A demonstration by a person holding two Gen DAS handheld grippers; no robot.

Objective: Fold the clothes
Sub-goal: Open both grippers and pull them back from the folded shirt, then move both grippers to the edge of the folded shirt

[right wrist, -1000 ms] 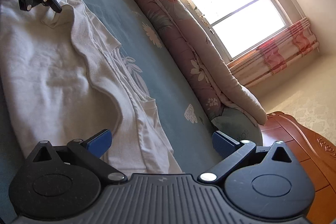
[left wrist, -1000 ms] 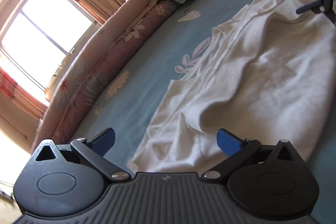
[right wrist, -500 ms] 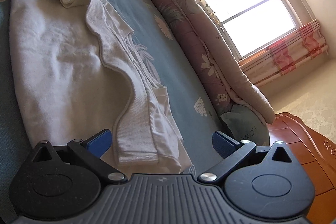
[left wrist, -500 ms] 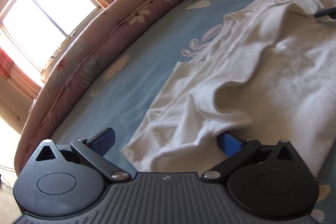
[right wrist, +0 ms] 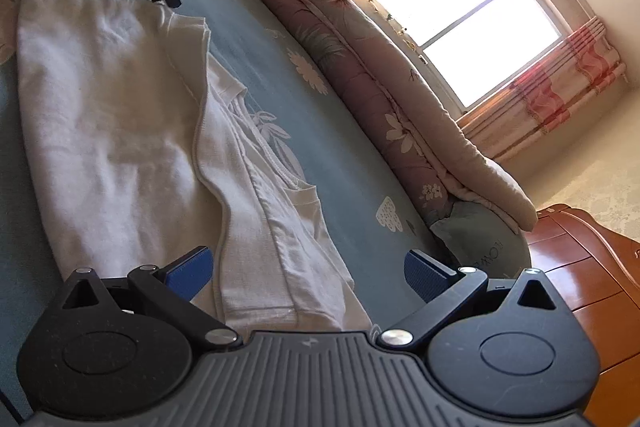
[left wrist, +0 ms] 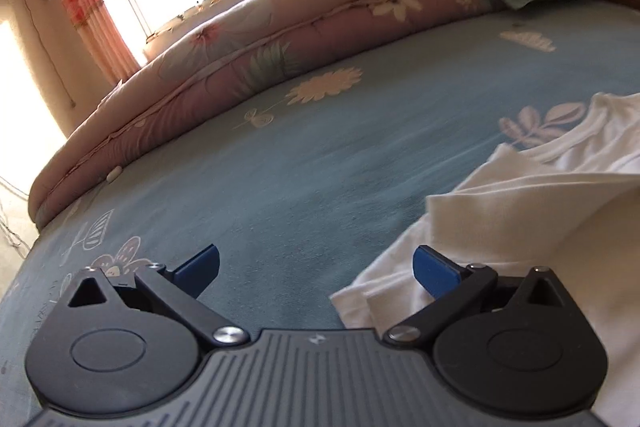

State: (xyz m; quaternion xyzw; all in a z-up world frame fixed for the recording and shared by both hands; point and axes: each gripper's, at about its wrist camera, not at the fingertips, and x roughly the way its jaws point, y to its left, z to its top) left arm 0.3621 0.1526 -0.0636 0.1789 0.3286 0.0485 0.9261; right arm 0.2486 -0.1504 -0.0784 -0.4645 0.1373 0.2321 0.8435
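Now both grippers' fingers spread wide, empty, white shirt lying just beneath them.

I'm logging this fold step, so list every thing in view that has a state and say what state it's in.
White garment: lying on the bed, one side folded over, not gripped.
Left hand-held gripper: open, empty, at the garment's corner.
Right hand-held gripper: open, empty, over the garment's edge.
Quilt: rolled along the bed's far side.
Curtains: drawn aside.
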